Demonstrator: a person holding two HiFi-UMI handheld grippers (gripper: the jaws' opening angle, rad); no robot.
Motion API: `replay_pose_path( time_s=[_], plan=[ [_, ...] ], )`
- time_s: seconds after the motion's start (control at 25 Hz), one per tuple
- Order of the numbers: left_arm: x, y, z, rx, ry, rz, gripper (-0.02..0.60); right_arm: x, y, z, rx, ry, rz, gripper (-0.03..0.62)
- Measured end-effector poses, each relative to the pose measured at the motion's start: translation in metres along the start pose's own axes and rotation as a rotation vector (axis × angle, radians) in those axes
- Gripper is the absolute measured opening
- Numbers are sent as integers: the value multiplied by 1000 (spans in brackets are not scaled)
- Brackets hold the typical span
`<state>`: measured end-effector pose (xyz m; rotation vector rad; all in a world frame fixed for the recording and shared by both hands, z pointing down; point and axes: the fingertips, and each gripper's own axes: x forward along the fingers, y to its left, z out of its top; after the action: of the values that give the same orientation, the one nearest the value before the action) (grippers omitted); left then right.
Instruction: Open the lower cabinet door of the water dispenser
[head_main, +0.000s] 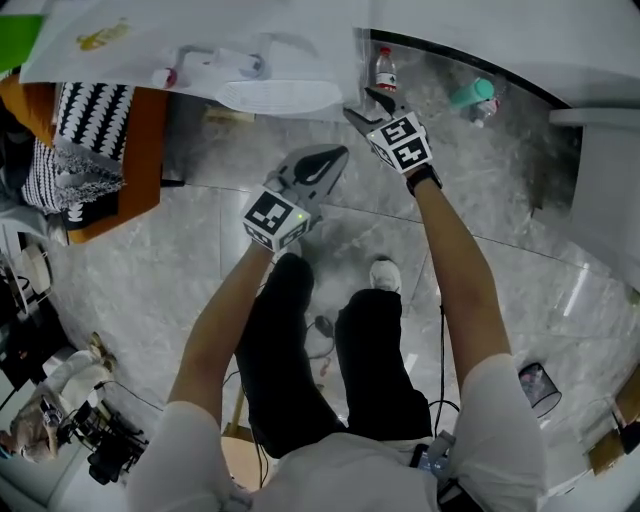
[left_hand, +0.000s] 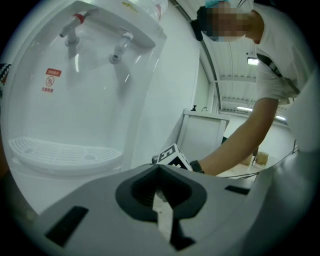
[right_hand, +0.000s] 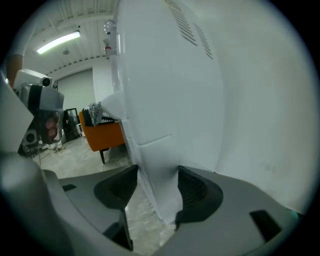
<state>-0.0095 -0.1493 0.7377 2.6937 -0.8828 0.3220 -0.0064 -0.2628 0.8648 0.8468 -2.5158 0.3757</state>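
At 12 o'clock in the head view: water dispenser, white, drip tray facing the person. Right claw, at the dispenser's 3 o'clock side: jaws wide apart, straddling the corner edge of the lower cabinet door, not clamped. Left claw, at 6 o'clock of the tray: jaws closed together, empty. Bottle, at 1 o'clock, on the floor.

White water dispenser upright; lower cabinet door flush, shut
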Motion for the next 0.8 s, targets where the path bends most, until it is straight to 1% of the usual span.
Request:
replay_pose_path(
  time_s=[0.08,0.36,0.6,0.72,0.8],
  plan=[
    [-2,3,0,-6,-7,8,2,1,2,1,-20,1,3,252],
    [-6,4,-2,-12,-17,15,2,-1,3,-1,-18,36,-6,199],
    [-13,0,-5,-18,-15,32,2,-1,5,-1,1,56,-25,190],
    [-21,-4,-4,-7,-16,30,2,-6,9,-6,4,82,-39,189],
    [-29,2,-2,-15,-21,53,2,-8,18,-8,-4,97,-34,186]
  ],
)
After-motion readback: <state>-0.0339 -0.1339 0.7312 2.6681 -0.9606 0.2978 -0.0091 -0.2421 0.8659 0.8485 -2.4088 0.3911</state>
